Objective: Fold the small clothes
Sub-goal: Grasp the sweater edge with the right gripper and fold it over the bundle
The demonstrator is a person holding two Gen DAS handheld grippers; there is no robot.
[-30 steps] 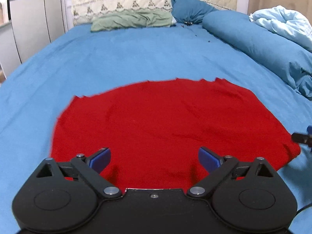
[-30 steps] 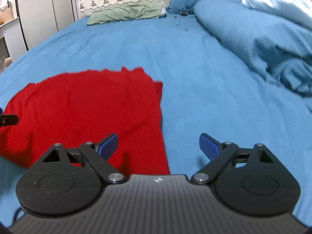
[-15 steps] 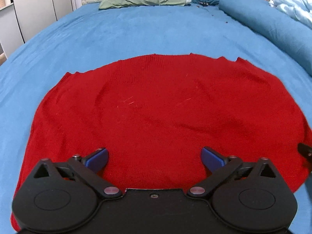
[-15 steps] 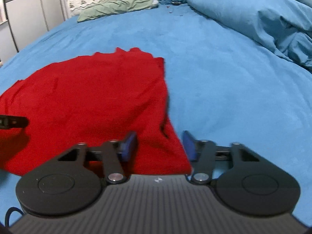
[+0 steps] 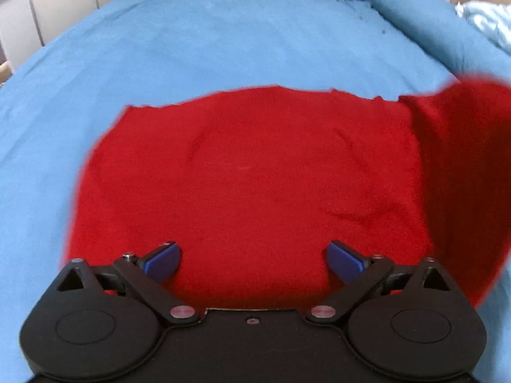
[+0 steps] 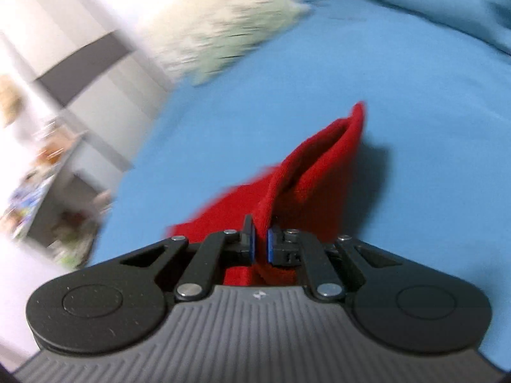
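Cloth (image 5: 255, 185) lies flat on bed (image 5: 223, 38) ahead of wide-open, empty left gripper (image 5: 254, 260), its right edge raised and pinched in closed right gripper (image 6: 261, 244), so fold likely goes leftward across.

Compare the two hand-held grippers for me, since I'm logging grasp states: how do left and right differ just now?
The left hand-held gripper has its jaws spread wide and holds nothing; the right hand-held gripper is shut on an edge of the red garment. The left hovers over the part lying flat on the blue bedsheet; the right has its edge raised off it. Both have blue pads on black linkages.
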